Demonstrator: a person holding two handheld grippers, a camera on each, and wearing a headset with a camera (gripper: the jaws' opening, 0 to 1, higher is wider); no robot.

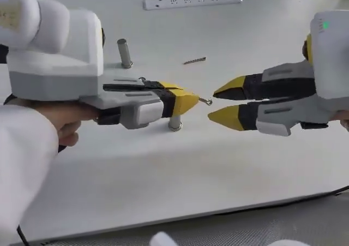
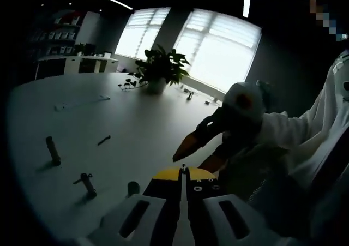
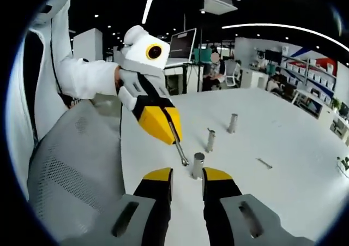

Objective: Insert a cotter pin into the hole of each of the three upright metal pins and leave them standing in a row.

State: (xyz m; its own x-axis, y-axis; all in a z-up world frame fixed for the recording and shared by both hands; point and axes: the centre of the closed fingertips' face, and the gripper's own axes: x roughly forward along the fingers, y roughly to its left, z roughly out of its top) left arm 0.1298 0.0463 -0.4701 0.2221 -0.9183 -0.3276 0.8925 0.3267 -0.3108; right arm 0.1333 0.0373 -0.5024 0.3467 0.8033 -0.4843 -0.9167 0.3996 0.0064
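My left gripper (image 1: 193,100) is shut on a cotter pin (image 1: 205,101), whose looped end sticks out past the yellow tips. My right gripper (image 1: 212,105) faces it, open, jaws just short of that pin's end. Three upright metal pins stand on the white table: the far one (image 1: 124,53), a middle one (image 3: 210,140) with a cotter pin through it, and a near one (image 1: 175,123) partly hidden under the left gripper. The right gripper view shows the held cotter pin (image 3: 178,145) slanting down toward the near pin (image 3: 197,165).
A loose cotter pin (image 1: 194,61) lies on the table beyond the grippers. A white power strip (image 1: 192,1) sits at the far edge. A potted plant (image 2: 158,71) stands at the table's far end. A grey mesh chair (image 3: 76,164) is near the front edge.
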